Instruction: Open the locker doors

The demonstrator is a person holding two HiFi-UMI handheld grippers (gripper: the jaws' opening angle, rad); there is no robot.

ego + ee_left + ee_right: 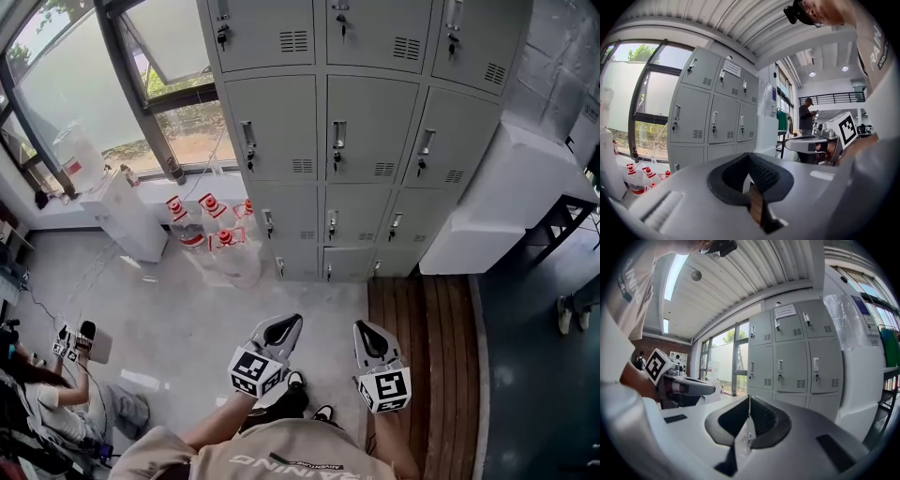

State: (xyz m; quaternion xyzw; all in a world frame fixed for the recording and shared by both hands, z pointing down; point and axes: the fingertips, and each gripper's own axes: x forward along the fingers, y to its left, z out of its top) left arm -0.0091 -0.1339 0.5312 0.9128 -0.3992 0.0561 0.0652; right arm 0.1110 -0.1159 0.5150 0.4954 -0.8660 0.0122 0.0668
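Grey steel lockers (366, 131) are standing straight ahead in the head view, every door shut, well apart from the left gripper (284, 325) and right gripper (368, 331), which are hanging side by side, neither clearly nearer. In the left gripper view, the jaws are pressing together on nothing, with the lockers lying ahead and leftward. In the right gripper view, the jaws are likewise closed and empty, and the upright handles (816, 366) are probably carrying keys.

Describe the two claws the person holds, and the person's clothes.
Left claw and right claw match: smooth pale grey shells, black ribbed lining inside the jaws, each carrying a white cube printed with black square markers. No cables show. The shirt is beige with printed lettering.
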